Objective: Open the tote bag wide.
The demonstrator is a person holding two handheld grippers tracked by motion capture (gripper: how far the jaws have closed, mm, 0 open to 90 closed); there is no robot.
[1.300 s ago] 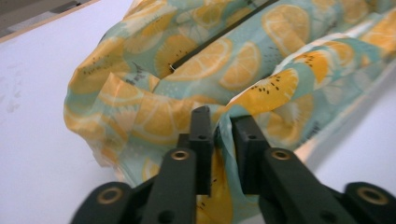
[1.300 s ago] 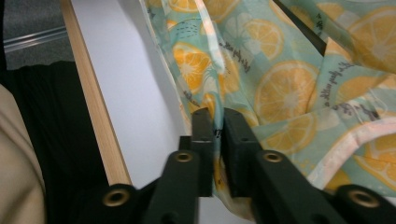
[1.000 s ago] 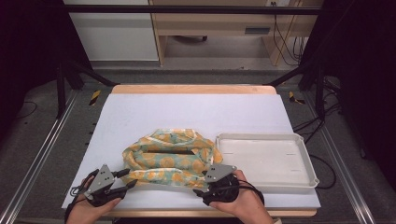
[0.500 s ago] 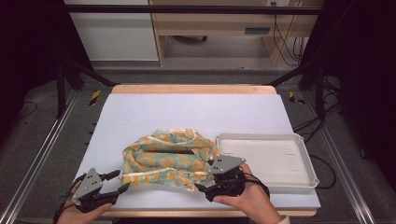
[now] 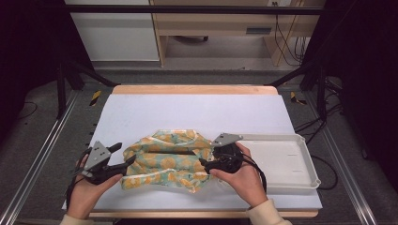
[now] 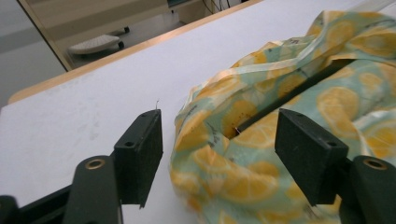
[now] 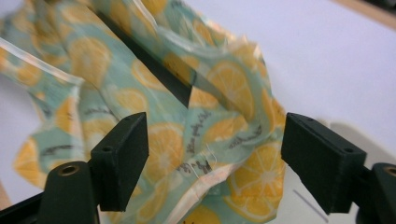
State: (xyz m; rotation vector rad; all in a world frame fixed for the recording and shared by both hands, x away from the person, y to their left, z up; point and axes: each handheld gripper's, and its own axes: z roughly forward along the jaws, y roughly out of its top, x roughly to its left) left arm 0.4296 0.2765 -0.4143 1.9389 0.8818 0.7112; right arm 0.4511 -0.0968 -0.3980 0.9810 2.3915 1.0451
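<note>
A crumpled cloth [image 5: 164, 159] printed with orange slices on pale teal lies on the white table top [image 5: 187, 112]. My left gripper [image 5: 123, 154] is at the cloth's left end. Its jaws have just been opening, and in the left gripper view [image 6: 219, 140] they stand wide with a fold of cloth [image 6: 289, 84] between them, the pads clear of it. My right gripper [image 5: 207, 157] is at the cloth's right end. Its jaws have just closed a little but still stand wide [image 7: 215, 154] around a hem of the cloth [image 7: 187, 112], without pressing on it.
A white rectangular tray [image 5: 281, 159] sits on the table just right of the cloth, close behind my right hand. A wooden strip [image 5: 192, 89] edges the table's far side. Metal rails run along both sides.
Both hands have moved away from the table's near edge, onto the cloth's left and right ends. The left jaws stand wider than before. The cloth's near edge looks more bunched.
</note>
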